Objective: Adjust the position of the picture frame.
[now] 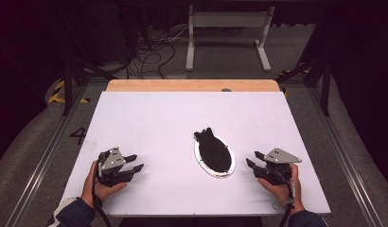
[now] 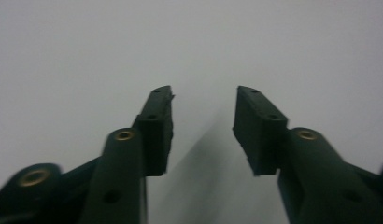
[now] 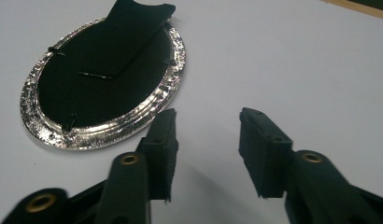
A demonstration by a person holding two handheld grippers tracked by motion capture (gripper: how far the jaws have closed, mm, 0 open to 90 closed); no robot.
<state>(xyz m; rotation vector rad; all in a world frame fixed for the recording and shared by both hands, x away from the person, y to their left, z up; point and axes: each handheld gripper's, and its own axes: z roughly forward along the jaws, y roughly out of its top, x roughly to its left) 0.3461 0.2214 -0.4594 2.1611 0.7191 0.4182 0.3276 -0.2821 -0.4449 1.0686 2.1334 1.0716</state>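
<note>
So, starting at the left: a dark floor with a yellow-and-black striped marking [image 1: 57, 92] is seen beside the table, plus a metal rail [image 1: 45, 156] running along that side with a painted "4" next to it. The table [image 1: 149, 113] is covered with a plain white sheet, and a strip of bare wood [image 1: 192, 85] is left showing along its far edge. Near the front left corner, the left gripper [image 1: 134, 162] is held low over the sheet by a hand [image 1: 100, 185] in a dark sleeve; its jaws are parted with nothing between them, and in the left gripper view just blank white surface is seen past them. A bit right of centre, an oval foil tray [image 1: 231, 166] is lying flat on the sheet, with a black fish-shaped thing [image 1: 212, 151] laid in it, tail poking over the far rim. Further right, the right gripper [image 1: 253, 160] is held near the tray but not touching it, jaws also apart and empty. Behind the table, a tangle of cables [image 1: 152, 54] is spread on the floor, and a pale metal stand [image 1: 227, 21] is parked in the otherwise dark room.
</note>
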